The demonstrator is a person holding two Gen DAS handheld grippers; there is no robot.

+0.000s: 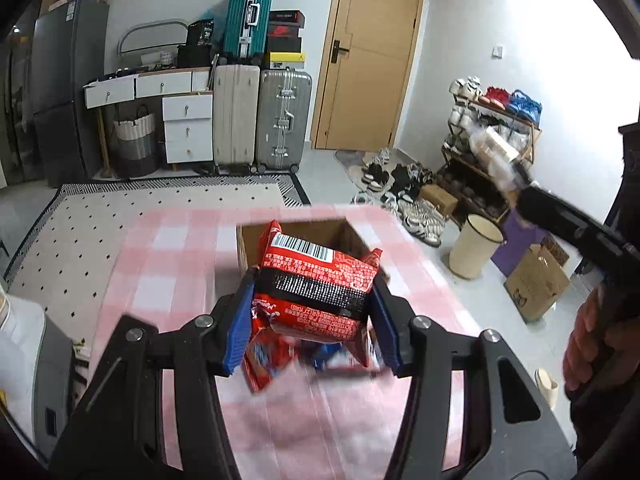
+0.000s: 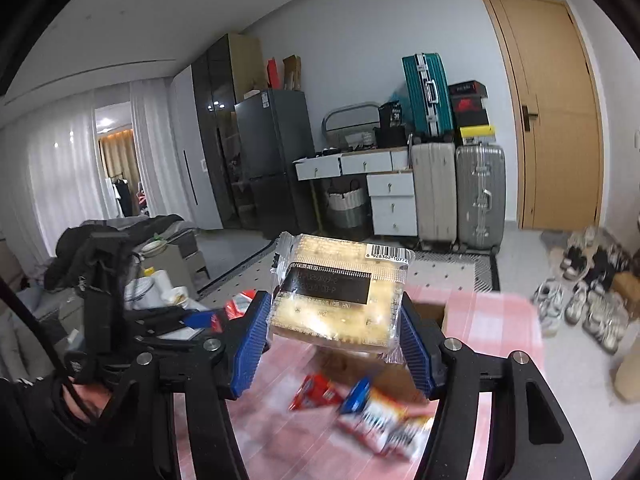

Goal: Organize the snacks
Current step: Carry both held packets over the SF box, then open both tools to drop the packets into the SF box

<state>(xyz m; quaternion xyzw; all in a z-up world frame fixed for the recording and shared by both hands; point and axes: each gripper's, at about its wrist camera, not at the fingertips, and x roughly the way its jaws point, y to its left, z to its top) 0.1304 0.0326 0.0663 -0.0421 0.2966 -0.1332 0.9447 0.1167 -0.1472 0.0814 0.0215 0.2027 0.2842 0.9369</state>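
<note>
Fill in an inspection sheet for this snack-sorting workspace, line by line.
Surface: pink checked tablecloth, blurred.
Job's things: red snack packet and clear cracker pack held aloft; open cardboard box behind; loose packets below.
Clutter: cups and containers at the table's left.
Grippers: left gripper jaws clamp the red packet; right gripper jaws clamp the cracker pack.
Cables: black cord by the left hand.
Surroundings: suitcases, wooden door, shoe rack.

Left tool clamps a red snack packet above the cardboard box
</note>
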